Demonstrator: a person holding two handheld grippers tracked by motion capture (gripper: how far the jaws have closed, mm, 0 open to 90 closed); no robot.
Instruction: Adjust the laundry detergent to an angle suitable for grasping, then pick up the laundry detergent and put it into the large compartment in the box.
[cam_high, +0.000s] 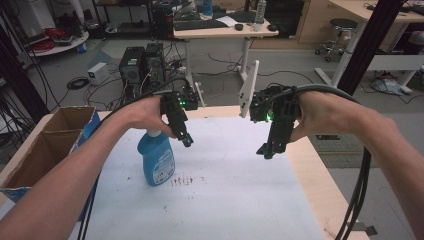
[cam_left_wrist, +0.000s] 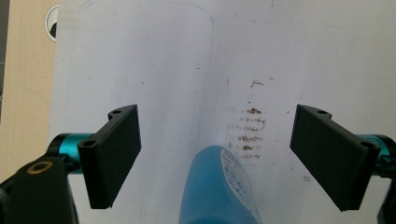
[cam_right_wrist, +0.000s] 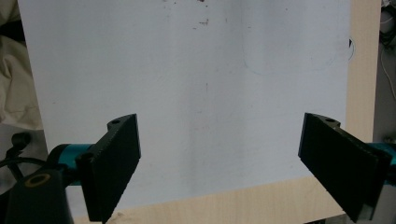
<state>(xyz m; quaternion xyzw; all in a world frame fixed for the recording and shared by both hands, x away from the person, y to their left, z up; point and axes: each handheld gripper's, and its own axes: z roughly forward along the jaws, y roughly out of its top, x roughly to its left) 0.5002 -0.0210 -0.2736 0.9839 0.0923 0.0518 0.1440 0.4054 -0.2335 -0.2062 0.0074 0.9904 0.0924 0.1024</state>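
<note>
Two grippers, left (cam_high: 186, 141) and right (cam_high: 265, 150), hang unclenched above the blue plastic spray bottle (cam_high: 156, 160). You'd find its rigid body slick; grasp its narrow neck.

The room in the high view is dimly and evenly lit with a bluish cast and mild softness, straight lines being bent towards the edges, while the white sheet (cam_left_wrist: 154, 60) is rendered brighter and faintly washed out, with soft shadows, in both gripper views.

A blue spray bottle (cam_high: 156, 160) stands on a white sheet (cam_high: 225, 200) speckled with brown stains (cam_high: 186, 180).
</note>
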